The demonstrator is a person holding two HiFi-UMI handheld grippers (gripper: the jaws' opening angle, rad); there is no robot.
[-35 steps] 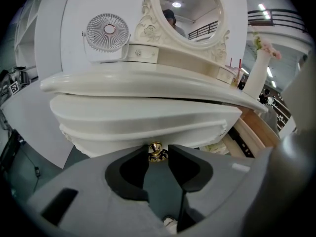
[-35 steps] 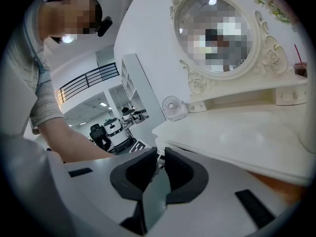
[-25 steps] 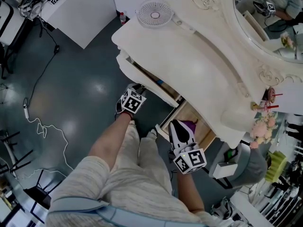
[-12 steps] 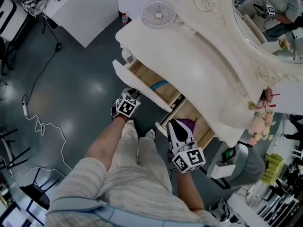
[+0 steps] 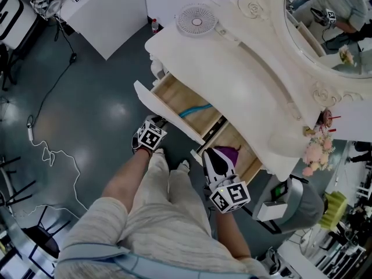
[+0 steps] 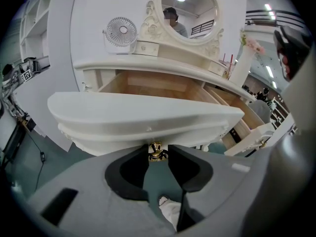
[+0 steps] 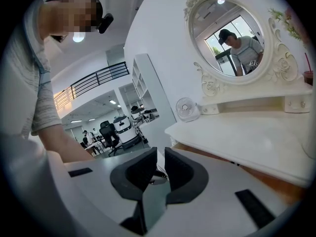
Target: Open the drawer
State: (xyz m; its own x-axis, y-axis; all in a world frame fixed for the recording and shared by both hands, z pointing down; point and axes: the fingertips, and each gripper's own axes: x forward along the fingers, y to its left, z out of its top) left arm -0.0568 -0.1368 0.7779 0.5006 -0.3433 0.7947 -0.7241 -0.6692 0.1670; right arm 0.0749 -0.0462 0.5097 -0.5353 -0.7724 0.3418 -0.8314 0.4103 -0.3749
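Observation:
The white dressing table (image 5: 250, 80) has its left drawer (image 5: 152, 100) pulled well out, with the wooden inside showing. My left gripper (image 5: 158, 122) is at the middle of the drawer front (image 6: 143, 117). In the left gripper view its jaws are shut on the small gold knob (image 6: 157, 151) under the front's lower edge. My right gripper (image 5: 210, 154) hovers over the right drawer (image 5: 244, 156), which also stands open. In the right gripper view the right gripper (image 7: 158, 169) has its jaws nearly together, and nothing is held between them.
A blue item (image 5: 195, 109) lies in the left drawer and a purple one (image 5: 231, 153) in the right. A small fan (image 5: 196, 21) and an oval mirror (image 5: 331, 22) stand on the table, with pink flowers (image 5: 317, 153) at its right end. The person's legs are below the drawers; a cable (image 5: 52, 156) trails on the floor.
The left drawer has slid further out, from a narrow gap to well open, as my left gripper moved down-left with the knob. The right gripper has barely moved.

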